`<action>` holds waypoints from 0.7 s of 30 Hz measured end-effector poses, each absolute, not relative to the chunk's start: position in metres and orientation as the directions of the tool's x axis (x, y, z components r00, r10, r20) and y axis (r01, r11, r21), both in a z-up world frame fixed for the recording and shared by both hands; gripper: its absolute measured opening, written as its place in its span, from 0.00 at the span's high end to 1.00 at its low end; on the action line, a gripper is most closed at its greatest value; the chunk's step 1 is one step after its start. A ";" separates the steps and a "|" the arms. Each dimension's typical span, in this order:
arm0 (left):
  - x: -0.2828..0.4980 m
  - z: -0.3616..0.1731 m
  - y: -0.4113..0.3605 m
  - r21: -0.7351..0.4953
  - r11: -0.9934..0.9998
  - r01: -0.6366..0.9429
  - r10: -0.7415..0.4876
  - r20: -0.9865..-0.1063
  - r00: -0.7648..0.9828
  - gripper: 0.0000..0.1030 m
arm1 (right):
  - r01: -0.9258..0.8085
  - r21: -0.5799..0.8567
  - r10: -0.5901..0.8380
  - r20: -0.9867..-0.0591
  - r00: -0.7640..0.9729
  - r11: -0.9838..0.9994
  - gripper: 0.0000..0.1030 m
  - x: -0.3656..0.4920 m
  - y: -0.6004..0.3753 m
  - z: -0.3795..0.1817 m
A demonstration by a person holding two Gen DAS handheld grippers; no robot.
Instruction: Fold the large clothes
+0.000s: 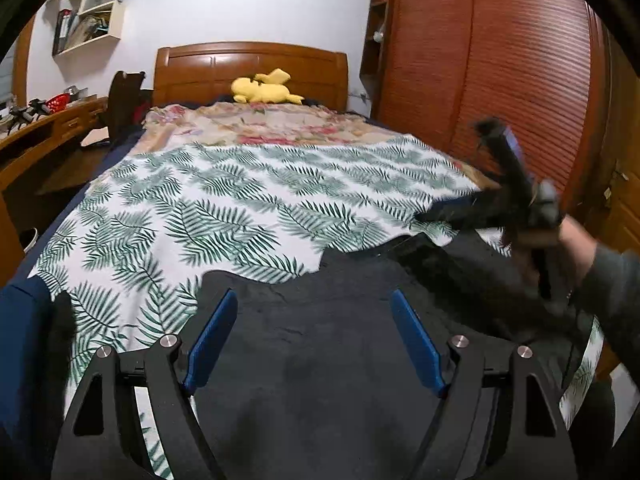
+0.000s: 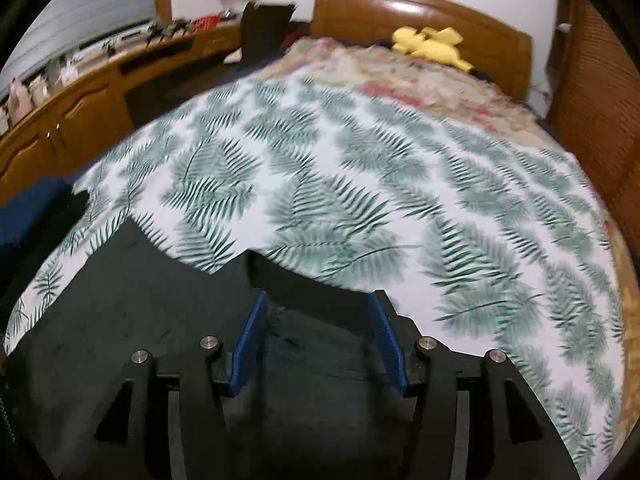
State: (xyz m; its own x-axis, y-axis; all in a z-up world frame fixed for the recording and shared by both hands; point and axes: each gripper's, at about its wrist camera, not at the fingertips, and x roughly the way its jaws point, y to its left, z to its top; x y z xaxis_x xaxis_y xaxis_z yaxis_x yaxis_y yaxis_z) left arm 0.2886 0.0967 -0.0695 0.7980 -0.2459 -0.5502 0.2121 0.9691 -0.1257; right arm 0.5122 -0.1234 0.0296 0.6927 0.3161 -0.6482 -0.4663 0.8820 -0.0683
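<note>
A black garment (image 1: 320, 340) lies spread flat on the near end of a bed, over a white sheet with a green leaf print (image 1: 240, 200). My left gripper (image 1: 313, 296) hovers just above the garment's middle, open, its blue pads wide apart with nothing between them. In the right wrist view the same garment (image 2: 120, 300) fills the lower left, and a fold of it reaches toward the leaf sheet (image 2: 360, 180). My right gripper (image 2: 319, 296) stands open above that part of the cloth, pads clear of it. A person's hand (image 1: 572, 240) holds that gripper, blurred, at the right.
A yellow plush toy (image 1: 264, 90) lies by the wooden headboard (image 1: 248, 64), with a floral blanket (image 1: 260, 124) below it. A slatted wooden wardrobe (image 1: 500, 80) runs close along the bed's right side. A cluttered wooden desk (image 1: 40, 132) stands to the left.
</note>
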 end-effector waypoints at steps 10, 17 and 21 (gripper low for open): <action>0.300 -0.097 0.060 -0.098 0.957 0.273 -0.275 -0.603 0.749 0.22 | -0.251 -0.063 0.131 -0.718 0.684 0.966 0.47 0.530 -0.241 -0.014; 0.306 -0.113 0.049 -0.095 0.954 0.285 -0.278 -0.635 0.720 0.22 | -0.231 0.097 0.217 -0.783 0.582 0.968 0.53 0.555 -0.278 -0.058; 0.310 -0.119 0.048 -0.100 0.955 0.280 -0.275 -0.650 0.709 0.22 | -0.286 0.081 0.242 -0.771 0.589 0.955 0.90 0.558 -0.275 -0.061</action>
